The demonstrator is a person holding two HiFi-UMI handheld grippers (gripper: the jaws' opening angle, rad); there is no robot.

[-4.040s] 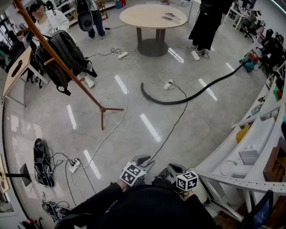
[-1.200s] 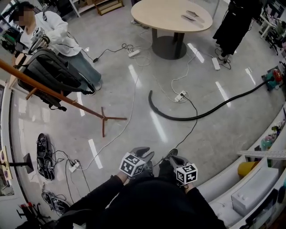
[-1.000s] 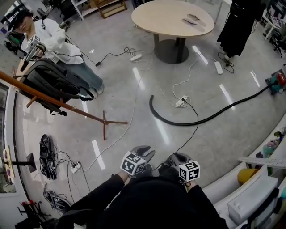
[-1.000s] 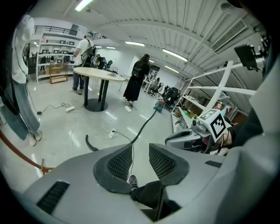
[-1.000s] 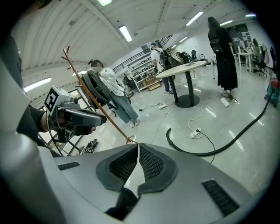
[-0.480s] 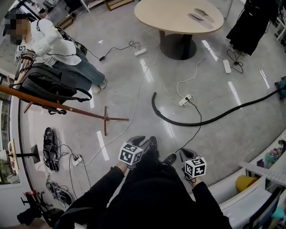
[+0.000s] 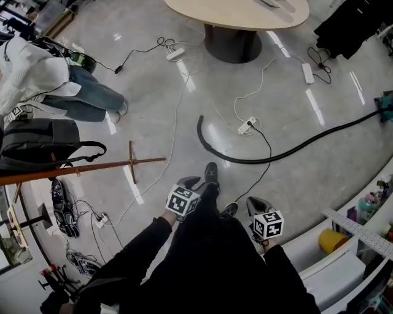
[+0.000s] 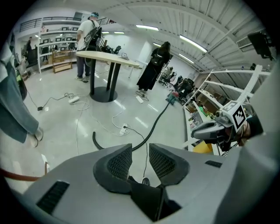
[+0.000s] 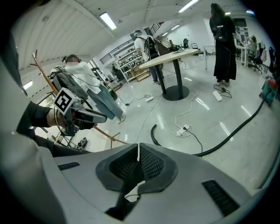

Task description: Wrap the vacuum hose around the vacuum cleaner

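Note:
The black vacuum hose [image 7: 276, 158] lies on the grey floor, its free end [image 7: 199, 126] curling left and the rest running right to the teal and red vacuum cleaner [image 7: 387, 105] at the frame edge. My left gripper [image 7: 188, 182] and right gripper [image 7: 255, 204] hang close to my body, well short of the hose, both empty. The left gripper view shows the left gripper [image 8: 140, 151] with its pads drawn in to a narrow slit, the hose [image 8: 155, 124] beyond them. In the right gripper view the right gripper [image 9: 138, 151] has its pads together, the hose [image 9: 232, 133] far ahead.
A round table [image 7: 245, 9] stands beyond the hose. Power strips [image 7: 247, 124] and loose cables cross the floor. A wooden coat rack [image 7: 92, 167] with a backpack [image 7: 37, 138] leans at left beside a seated person [image 7: 37, 73]. White shelving [image 7: 362, 233] lines the right.
I have walked toward the hose, so its curled end now lies nearer in the head view. Both grippers have travelled with me and dropped a little, still shut and empty.

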